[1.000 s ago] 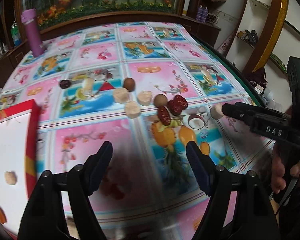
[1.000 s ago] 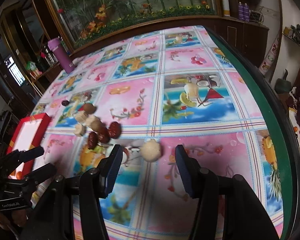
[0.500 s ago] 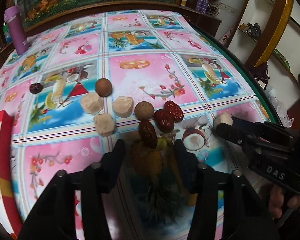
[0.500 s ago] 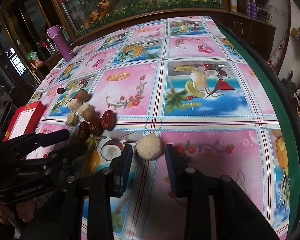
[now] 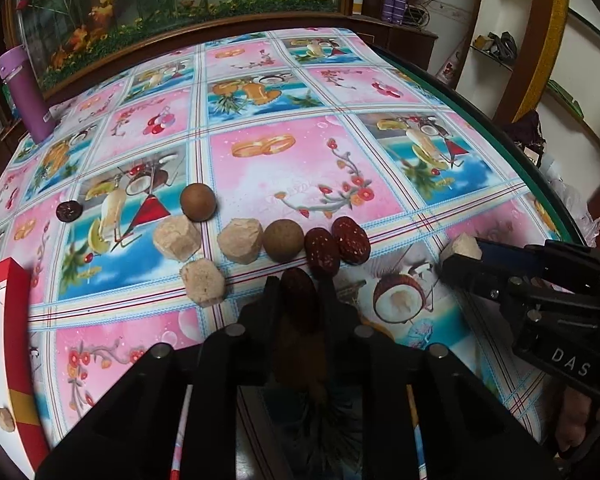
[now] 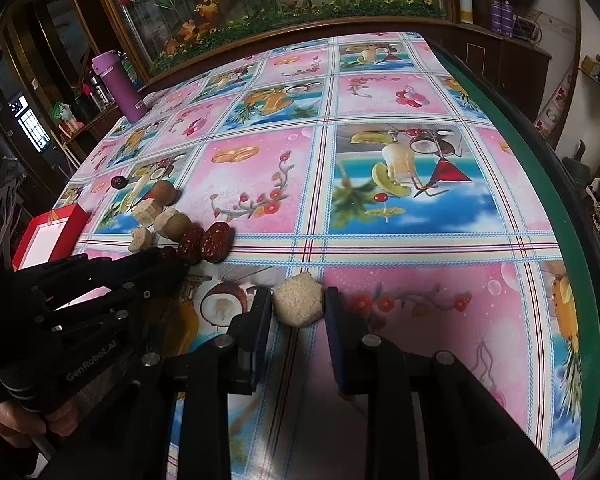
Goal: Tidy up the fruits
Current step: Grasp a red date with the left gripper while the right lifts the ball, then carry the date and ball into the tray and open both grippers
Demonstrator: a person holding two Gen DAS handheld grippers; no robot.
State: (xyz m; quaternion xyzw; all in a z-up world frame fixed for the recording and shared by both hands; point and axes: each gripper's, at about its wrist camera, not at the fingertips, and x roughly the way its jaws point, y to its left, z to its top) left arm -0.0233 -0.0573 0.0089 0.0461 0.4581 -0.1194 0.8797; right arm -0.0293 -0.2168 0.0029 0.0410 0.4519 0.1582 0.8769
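My left gripper (image 5: 299, 280) is shut on a dark red date (image 5: 298, 300) that lies on the patterned tablecloth. Just beyond it sit two more red dates (image 5: 336, 244), two brown round fruits (image 5: 283, 240), three beige lumps (image 5: 240, 240) and a small dark fruit (image 5: 69, 211). The jaws of my right gripper (image 6: 299, 294) are closing, and both pads touch a beige lump (image 6: 299, 304) between them. That grip also shows in the left wrist view, with the lump (image 5: 462, 245) at the right gripper's tips. A red box with a white inside (image 5: 4, 320) at the left holds a beige piece (image 5: 4, 419).
A purple bottle (image 5: 24, 92) stands at the table's far left corner. The table's green rim (image 6: 540, 152) curves along the right side. A wooden cabinet with a flower picture backs the far edge. A hand (image 6: 16, 424) holds the left gripper.
The left gripper moved forward to the fruit cluster and closed from wide open onto a red date. The right gripper's jaws narrowed around the beige lump until they touched it.
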